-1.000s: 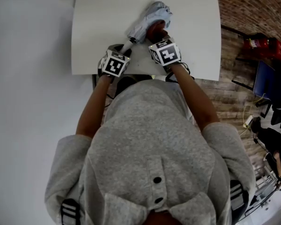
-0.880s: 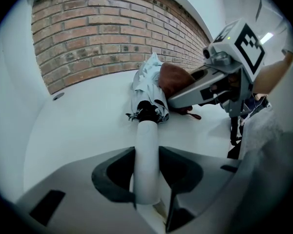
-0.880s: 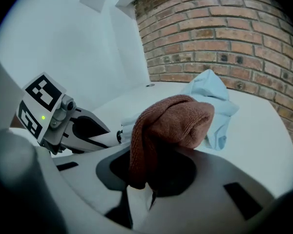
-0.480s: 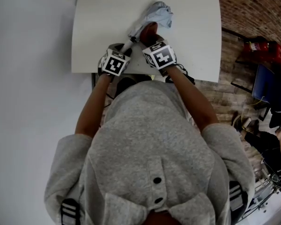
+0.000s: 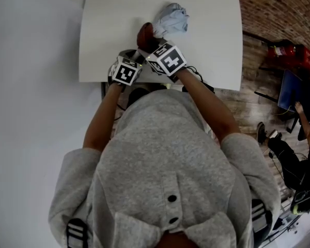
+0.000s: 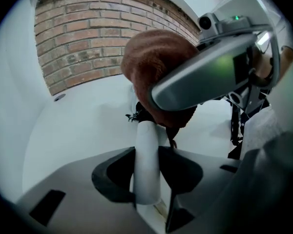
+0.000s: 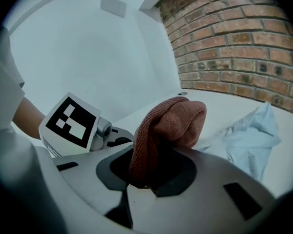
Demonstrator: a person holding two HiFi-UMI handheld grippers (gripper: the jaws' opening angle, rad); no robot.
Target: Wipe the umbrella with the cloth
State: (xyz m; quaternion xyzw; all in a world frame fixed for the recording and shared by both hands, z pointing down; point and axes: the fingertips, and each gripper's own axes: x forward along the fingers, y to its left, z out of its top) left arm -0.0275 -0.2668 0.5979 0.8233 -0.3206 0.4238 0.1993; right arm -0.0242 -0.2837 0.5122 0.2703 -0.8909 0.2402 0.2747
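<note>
Right gripper (image 7: 147, 172) pinches the cloth (image 7: 171, 123); left gripper (image 6: 147, 191) clamps the umbrella handle (image 6: 147, 147) (slim, smooth), so hard rubbing could twist it free.

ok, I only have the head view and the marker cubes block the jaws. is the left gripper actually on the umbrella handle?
Observer: Yes. The left gripper view shows the left gripper clamped on the white handle.
Operator: And the right one?
Observer: The right gripper is shut on the brown cloth, which folds over above the jaws.
Operator: Is the cloth on the blue part?
Observer: In the right gripper view the crumpled pale blue umbrella fabric lies to the right of the cloth. I can't tell whether they touch.
</note>
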